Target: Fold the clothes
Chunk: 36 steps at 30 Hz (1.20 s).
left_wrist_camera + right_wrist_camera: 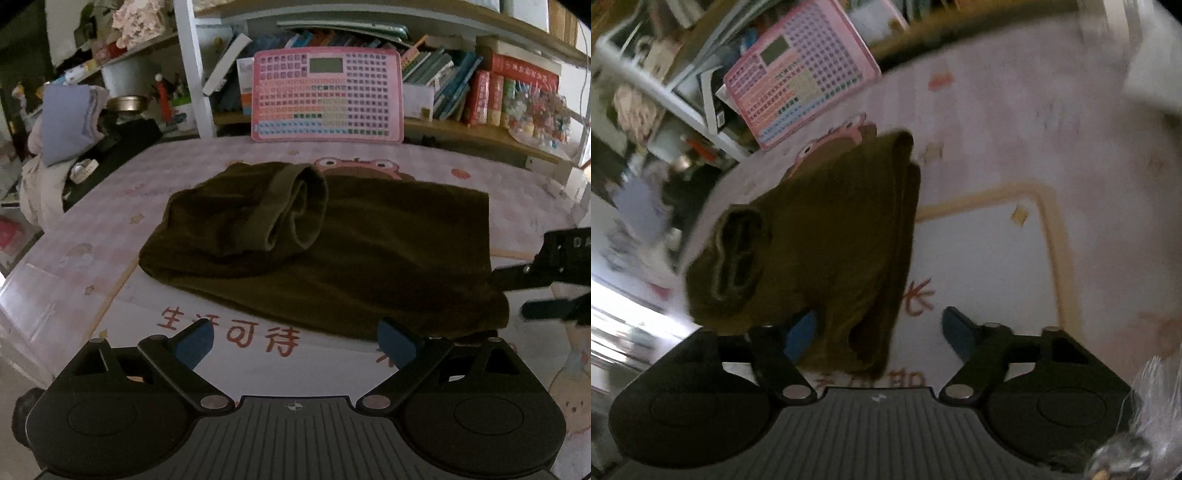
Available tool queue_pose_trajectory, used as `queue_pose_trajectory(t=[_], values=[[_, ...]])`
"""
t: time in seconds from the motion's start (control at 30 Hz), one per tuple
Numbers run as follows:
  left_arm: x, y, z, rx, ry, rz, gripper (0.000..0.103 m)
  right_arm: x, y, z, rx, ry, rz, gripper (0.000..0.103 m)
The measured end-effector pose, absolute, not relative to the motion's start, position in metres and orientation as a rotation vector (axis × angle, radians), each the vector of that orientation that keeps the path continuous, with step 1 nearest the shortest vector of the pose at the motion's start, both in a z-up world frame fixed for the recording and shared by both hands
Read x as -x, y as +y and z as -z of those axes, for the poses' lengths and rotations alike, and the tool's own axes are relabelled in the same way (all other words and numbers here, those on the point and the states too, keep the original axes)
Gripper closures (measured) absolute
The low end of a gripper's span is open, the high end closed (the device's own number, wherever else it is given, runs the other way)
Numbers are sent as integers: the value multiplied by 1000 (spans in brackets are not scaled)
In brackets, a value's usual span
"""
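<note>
The dark brown garment (332, 251) lay folded mid-table on a pink cartoon cloth (110, 236), bookshelves (480, 88) crowding twelve o'clock. My left gripper (295, 345) hung unclenched at its six-o'clock hem; my right gripper (877, 338) straddled its three-o'clock edge, pads not pressing, bare cloth beyond.

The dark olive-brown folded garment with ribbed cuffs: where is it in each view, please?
Left wrist view: the dark olive-brown folded garment lies across the middle, cuffs up-left of centre.
Right wrist view: the garment is left of centre, tilted, cuffs at left.
Shared landmark: the pink rectangular button board behind it.
</note>
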State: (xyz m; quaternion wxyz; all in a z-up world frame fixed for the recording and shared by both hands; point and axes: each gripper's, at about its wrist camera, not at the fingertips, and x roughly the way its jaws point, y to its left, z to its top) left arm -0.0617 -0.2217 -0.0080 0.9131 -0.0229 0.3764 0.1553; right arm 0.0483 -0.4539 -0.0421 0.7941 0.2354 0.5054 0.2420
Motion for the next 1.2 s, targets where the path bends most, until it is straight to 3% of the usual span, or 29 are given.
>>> queue_pose_trajectory(t=[0.17, 0.33, 0.5, 0.67, 1.03, 1.2], values=[[57, -230, 6, 51, 775, -329, 6, -60, -456, 49, -559, 1147, -572, 60], [51, -239, 4, 22, 787, -323, 6, -72, -456, 60, -647, 1217, -620, 68], [47, -242, 0, 19, 792, -258, 6, -87, -450, 65, -699, 1256, -642, 69], [34, -254, 0, -29, 798, -175, 6, -97, -446, 70, -738, 1280, -656, 93], [12, -323, 22, -380, 823, 149, 7, -106, -446, 48, -797, 1231, -782, 95], [-3, -339, 34, -491, 818, 131, 21, -107, -449, 48, -816, 1241, -782, 95]])
